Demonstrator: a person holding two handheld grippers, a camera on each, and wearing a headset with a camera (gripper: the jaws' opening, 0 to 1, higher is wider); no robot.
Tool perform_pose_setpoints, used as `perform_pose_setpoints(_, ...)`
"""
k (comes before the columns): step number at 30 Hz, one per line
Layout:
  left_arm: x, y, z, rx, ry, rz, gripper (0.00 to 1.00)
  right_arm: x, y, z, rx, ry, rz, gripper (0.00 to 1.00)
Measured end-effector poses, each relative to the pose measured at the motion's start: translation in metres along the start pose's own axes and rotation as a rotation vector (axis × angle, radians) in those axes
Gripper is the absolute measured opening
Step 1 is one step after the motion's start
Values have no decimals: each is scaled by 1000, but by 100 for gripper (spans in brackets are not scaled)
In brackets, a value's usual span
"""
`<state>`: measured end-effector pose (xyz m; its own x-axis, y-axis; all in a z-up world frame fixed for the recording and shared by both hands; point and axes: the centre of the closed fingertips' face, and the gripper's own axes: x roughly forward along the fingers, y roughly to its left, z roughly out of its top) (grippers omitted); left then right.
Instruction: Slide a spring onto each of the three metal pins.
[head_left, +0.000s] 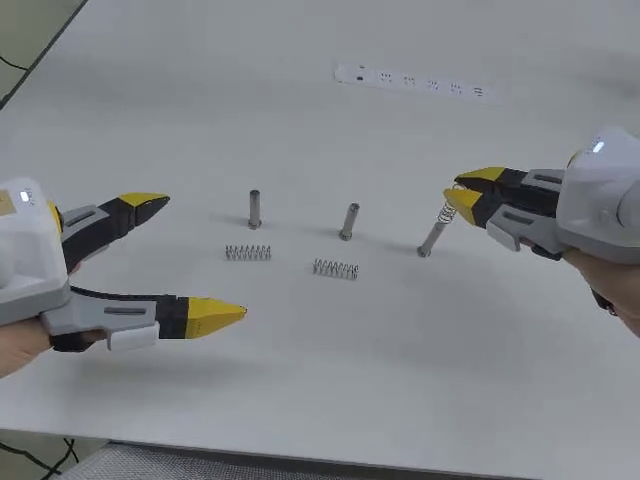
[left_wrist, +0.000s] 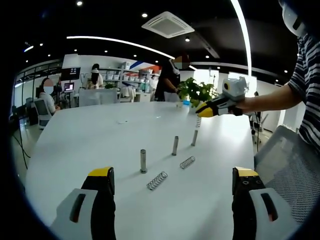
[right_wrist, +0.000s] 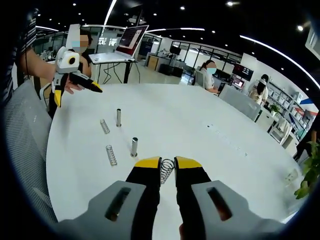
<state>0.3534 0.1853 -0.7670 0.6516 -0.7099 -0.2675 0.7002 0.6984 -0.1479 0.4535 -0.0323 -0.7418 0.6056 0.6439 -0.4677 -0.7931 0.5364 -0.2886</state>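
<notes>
At three o'clock, my right gripper (head_left: 456, 190) held a spring (head_left: 448, 212) clamped above the pin (head_left: 432, 238); a sideways push could topple it, I judged.

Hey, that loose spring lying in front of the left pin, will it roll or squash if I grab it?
The spring lies on its side on the smooth table, so a nudge would probably roll it. Its thin, open coils suggest it is light and would likely squash or bend under a firm pinch.
</notes>
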Motion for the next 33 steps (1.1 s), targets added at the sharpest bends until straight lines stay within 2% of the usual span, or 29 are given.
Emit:
perform_pose_setpoints(6,-1,2,-1,2,4,8,97,0,-4,-2,21,-1,-14,12)
perform_pose_setpoints(33,-3,-1,-3,-11,7,11,97,5,0,-9,48,5,-10,12)
